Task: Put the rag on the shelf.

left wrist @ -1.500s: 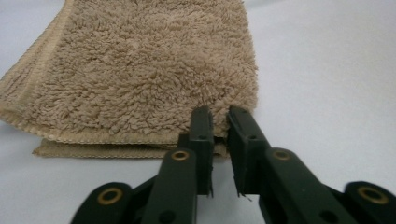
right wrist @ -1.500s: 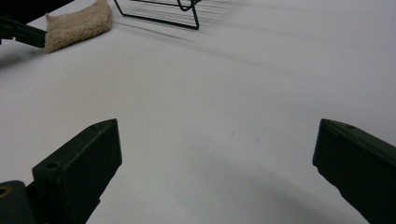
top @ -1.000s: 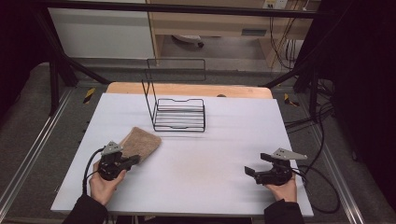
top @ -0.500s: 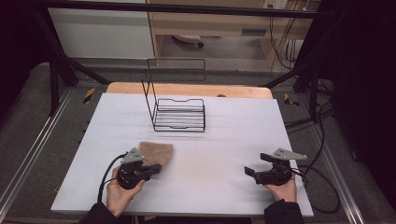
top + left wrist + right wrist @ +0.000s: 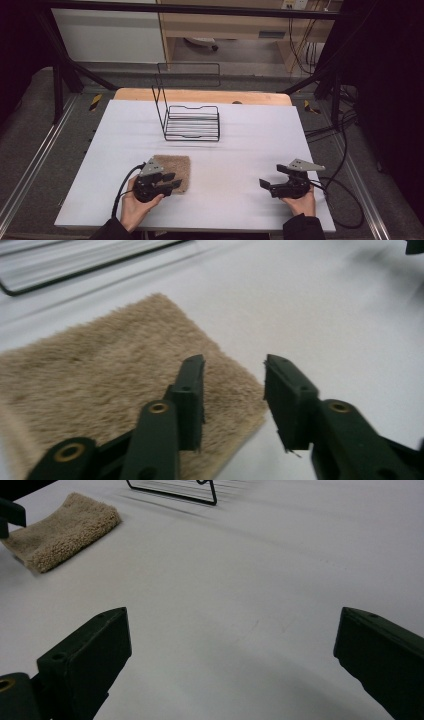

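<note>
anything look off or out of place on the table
Nothing stands out. The tan cloth lies flat on the table by the open left gripper, the wire rack stands upright farther back, and the right gripper is open over bare table.

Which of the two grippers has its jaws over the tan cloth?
The left gripper: its jaws stand open above the near right corner of the tan cloth. The right gripper, also open, has bare white table under it.

Black left claw (image 5: pixel 172 181) w/ brass rivets, grey plates, black cables, dark sleeves
</note>
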The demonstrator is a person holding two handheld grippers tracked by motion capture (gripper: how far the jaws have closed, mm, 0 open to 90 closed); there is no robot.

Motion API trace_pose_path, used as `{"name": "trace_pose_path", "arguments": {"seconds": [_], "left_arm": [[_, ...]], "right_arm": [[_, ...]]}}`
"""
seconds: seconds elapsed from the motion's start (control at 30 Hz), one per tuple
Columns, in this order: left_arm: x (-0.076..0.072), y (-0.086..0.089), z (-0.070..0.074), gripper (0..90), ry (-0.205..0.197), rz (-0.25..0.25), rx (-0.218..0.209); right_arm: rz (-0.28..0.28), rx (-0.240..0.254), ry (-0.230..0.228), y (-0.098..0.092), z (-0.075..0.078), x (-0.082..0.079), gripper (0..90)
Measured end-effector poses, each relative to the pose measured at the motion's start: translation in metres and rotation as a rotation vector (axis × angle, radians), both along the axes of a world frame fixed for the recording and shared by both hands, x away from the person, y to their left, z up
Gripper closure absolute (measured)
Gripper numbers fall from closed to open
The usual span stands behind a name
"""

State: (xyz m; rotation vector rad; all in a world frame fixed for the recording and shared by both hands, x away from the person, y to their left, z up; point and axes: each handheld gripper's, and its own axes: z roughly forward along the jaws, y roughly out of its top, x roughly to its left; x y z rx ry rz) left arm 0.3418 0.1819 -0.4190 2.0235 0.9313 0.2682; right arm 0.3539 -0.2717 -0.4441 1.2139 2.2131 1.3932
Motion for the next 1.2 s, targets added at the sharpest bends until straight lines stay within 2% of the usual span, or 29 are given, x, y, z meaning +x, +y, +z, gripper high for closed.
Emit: {"name": "trace_pose_path", "arguments": {"seconds": [0.07, 0.1, 0.17, 0.2, 0.23, 0.27, 0.33, 0.47, 0.5, 0.53, 0.83, 0.87, 0.9, 1.03, 1.2], "left_arm": [[0.001, 0.005, 0.001, 52.4, -0.003, 0.010, 0.004], [0.005, 0.018, 0.002, 49.4, -0.010, 0.029, 0.016], [0.008, 0.031, 0.002, 45.1, -0.005, 0.056, 0.031], [0.008, 0.031, 0.002, 42.9, -0.005, 0.056, 0.031], [0.011, 0.044, 0.000, 40.5, 0.003, 0.062, 0.046], [0.011, 0.044, 0.000, 37.2, 0.003, 0.062, 0.046], [0.014, 0.060, -0.002, 32.2, 0.009, 0.080, 0.065], [0.017, 0.073, -0.004, 24.6, 0.008, 0.099, 0.063], [0.018, 0.076, -0.004, 24.6, 0.011, 0.103, 0.063], [0.019, 0.081, -0.006, 20.4, 0.009, 0.107, 0.060], [0.021, 0.086, -0.009, 9.9, -0.003, 0.085, 0.049], [0.021, 0.086, -0.009, 9.3, -0.003, 0.085, 0.049], [0.021, 0.087, -0.008, 9.0, -0.004, 0.085, 0.053], [0.022, 0.090, -0.008, 8.5, -0.009, 0.097, 0.049], [0.023, 0.094, -0.009, 8.4, -0.005, 0.107, 0.051]], "right_arm": [[-0.004, -0.002, -0.002, 0.003, 0.001, 0.000, 2.9], [-0.006, -0.005, -0.001, 0.005, 0.001, 0.000, 2.9], [-0.011, -0.004, 0.000, 0.009, 0.002, 0.000, 3.1], [-0.014, -0.006, 0.003, 0.012, 0.003, 0.000, 3.1], [-0.014, -0.009, 0.007, 0.015, 0.004, -0.001, 3.4], [-0.014, -0.011, 0.004, 0.018, 0.004, 0.000, 3.5], [-0.008, -0.018, 0.004, 0.026, 0.006, 0.000, 3.7], [-0.003, -0.017, 0.011, 0.047, 0.010, -0.001, 4.6], [-0.003, -0.017, 0.011, 0.047, 0.010, -0.001, 4.6], [0.006, -0.019, 0.010, 0.059, 0.013, 0.000, 5.4], [0.063, -0.035, 0.026, 0.120, 0.018, 0.001, 10.1], [0.063, -0.035, 0.026, 0.120, 0.018, 0.001, 10.1], [0.085, -0.038, 0.035, 0.136, 0.018, 0.001, 11.5], [0.132, -0.050, 0.045, 0.167, 0.019, -0.001, 17.2], [0.153, -0.061, 0.064, 0.199, 0.019, 0.000, 25.4]]}}
